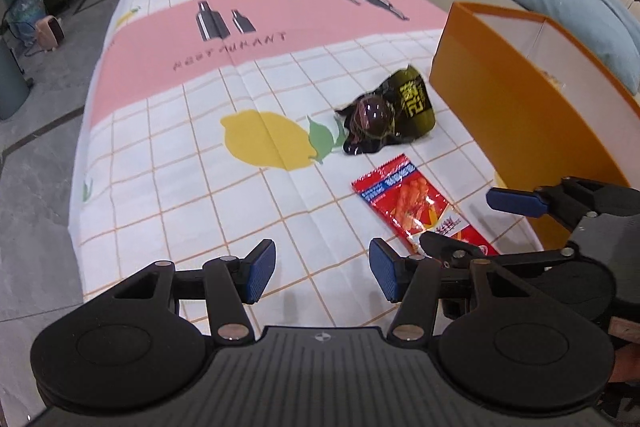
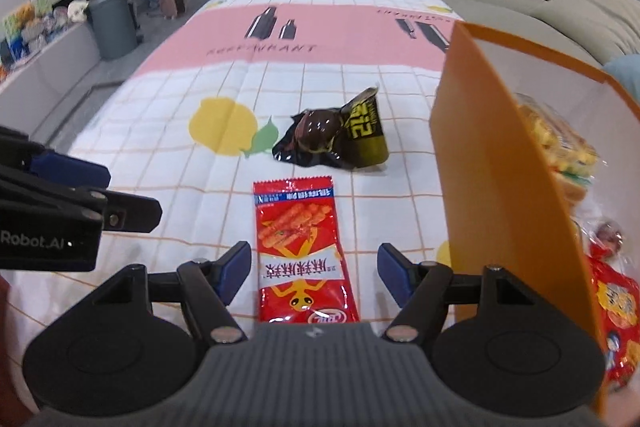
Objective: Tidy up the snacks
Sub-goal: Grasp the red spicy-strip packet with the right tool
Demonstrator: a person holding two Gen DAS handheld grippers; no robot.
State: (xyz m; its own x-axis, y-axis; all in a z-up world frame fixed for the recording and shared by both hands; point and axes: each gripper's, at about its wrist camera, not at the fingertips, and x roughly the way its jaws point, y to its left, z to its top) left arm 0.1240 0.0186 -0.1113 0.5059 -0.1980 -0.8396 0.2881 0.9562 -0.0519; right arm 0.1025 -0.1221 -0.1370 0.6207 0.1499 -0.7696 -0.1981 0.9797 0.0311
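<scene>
Right wrist view: red snack packet (image 2: 302, 255) lies between open right claw (image 2: 316, 273); apparently untouched.

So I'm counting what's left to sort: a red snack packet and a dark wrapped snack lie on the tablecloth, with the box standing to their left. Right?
Nearly. The orange box stands to the right of the red snack packet and the dark wrapped snack, not left; the right wrist view shows it.
</scene>
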